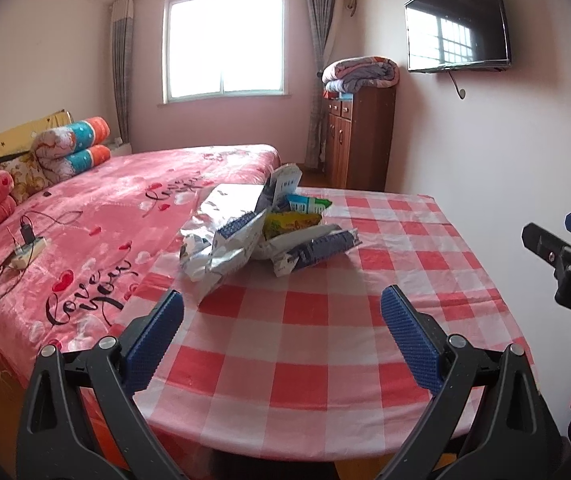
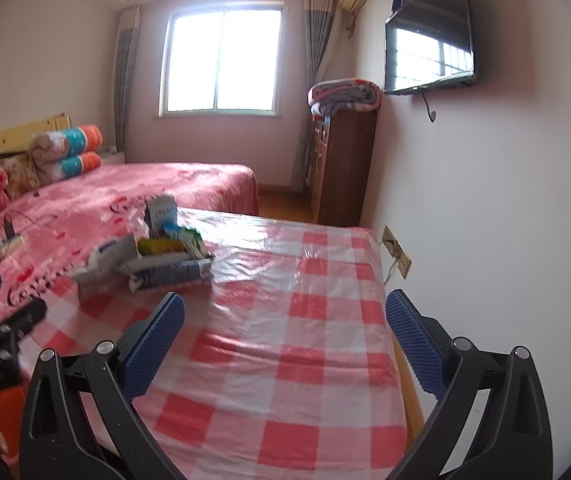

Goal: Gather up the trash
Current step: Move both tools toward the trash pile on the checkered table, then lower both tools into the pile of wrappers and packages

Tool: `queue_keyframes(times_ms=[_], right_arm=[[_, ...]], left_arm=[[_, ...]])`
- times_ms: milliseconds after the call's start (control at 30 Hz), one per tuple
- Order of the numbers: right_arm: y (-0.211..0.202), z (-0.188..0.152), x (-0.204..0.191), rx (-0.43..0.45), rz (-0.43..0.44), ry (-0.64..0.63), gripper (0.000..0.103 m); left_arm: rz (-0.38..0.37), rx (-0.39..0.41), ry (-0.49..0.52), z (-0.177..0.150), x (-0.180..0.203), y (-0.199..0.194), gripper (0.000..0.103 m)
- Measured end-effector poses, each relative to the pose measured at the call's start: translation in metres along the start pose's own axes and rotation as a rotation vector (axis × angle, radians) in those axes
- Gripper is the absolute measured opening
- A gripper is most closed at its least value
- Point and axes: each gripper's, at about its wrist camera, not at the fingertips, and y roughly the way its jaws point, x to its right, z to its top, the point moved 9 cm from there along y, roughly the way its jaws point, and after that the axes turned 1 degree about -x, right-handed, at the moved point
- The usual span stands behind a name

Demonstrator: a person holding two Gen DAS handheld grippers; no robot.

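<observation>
Checked red-and-white cloth under a clear plastic sheet covers the table (image 1: 325, 344) that fills the near part of this bedroom. Nearest of all, the left tool (image 1: 281, 310) hangs above the table's front edge with its blue pads spread wide and nothing between them. The right tool (image 2: 285, 312) is just as wide apart and just as empty, over the right half of the table; its black tip also pokes in at the right of the left view.

Further along the table, toward its far left corner, lies the trash (image 1: 261, 228): a loose heap of crumpled silver, blue, yellow and green snack wrappers, some propped against each other. No bin or bag shows in either view. Beyond the table's left edge the pink bed (image 1: 97, 216) sits close, with a power strip (image 1: 27, 254) and its cable on the cover. At the back are the window (image 1: 223, 42), a wooden cabinet (image 1: 359, 136) with a folded quilt on top, and a wall-mounted TV (image 1: 457, 20).

The risk, as I see it, is the heap's looseness. A pinch on one wrapper could topple the others, and the slick plastic would let them slide off onto the bed. Light foil may also slip from the pads if caught only by a corner.
</observation>
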Motion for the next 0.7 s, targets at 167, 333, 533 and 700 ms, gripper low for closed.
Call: queue_keyframes(times_ms=[167,333,533,700], right_arm=[[0.007,-0.014,0.002,-0.064,0.011,-0.028,0.099],[0.011,-0.011,0.005,-0.069,0.047,-0.024,0.099],[0.021,-0.006,0.005,-0.092,0.125,0.018,0.099],[0.043,-0.01,0.001,-0.143,0.174,0.045,0.099]], left_arm=[[-0.008,-0.021,0.014,-0.004,-0.011,0.002,0.099],[-0.024,-0.037,-0.038,0.006,-0.032,0.01,0.099],[-0.011,-0.055,0.019,0.025,-0.039,0.029,0.099],[-0.061,-0.105,0.003,0.033,-0.047,0.053,0.099]])
